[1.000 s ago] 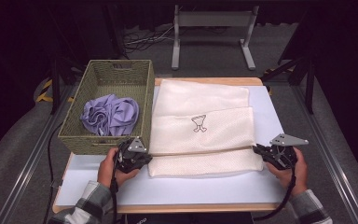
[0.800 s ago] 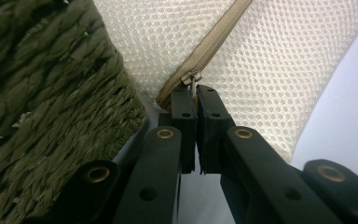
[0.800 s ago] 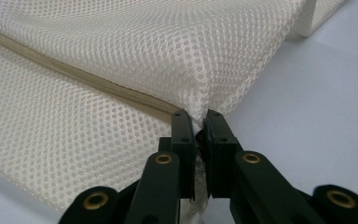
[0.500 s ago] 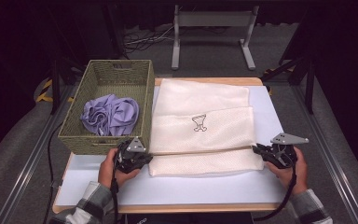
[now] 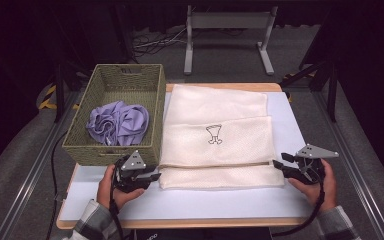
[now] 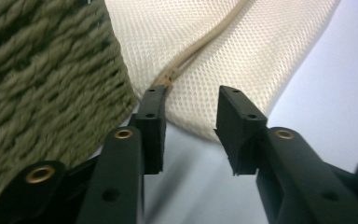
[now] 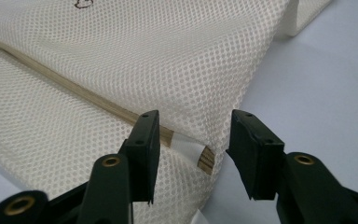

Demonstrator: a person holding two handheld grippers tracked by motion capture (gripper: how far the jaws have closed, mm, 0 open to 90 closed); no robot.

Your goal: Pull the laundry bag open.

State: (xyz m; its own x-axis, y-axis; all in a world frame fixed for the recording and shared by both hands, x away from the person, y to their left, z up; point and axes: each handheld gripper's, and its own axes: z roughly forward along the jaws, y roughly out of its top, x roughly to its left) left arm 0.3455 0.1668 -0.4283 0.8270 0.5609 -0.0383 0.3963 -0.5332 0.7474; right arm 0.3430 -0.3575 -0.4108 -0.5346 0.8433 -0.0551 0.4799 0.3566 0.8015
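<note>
Grippers: left gripper [image 5: 147, 176] jaws just opened, nothing clamped, at the cloth's [image 5: 215, 135] near-left corner | right gripper [image 5: 282, 167] jaws just opened, off the near-right corner | cloth folded on table [image 5: 190, 205] beside basket [image 5: 92, 152] | basket cut off in left gripper view.

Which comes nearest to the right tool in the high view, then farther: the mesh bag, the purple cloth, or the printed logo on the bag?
From the right tool:
1. Mesh bag: its near folded edge lies just left of the tool tips.
2. Printed logo: mid-bag, farther up and left.
3. Purple cloth: inside the woven basket at the far left.
</note>
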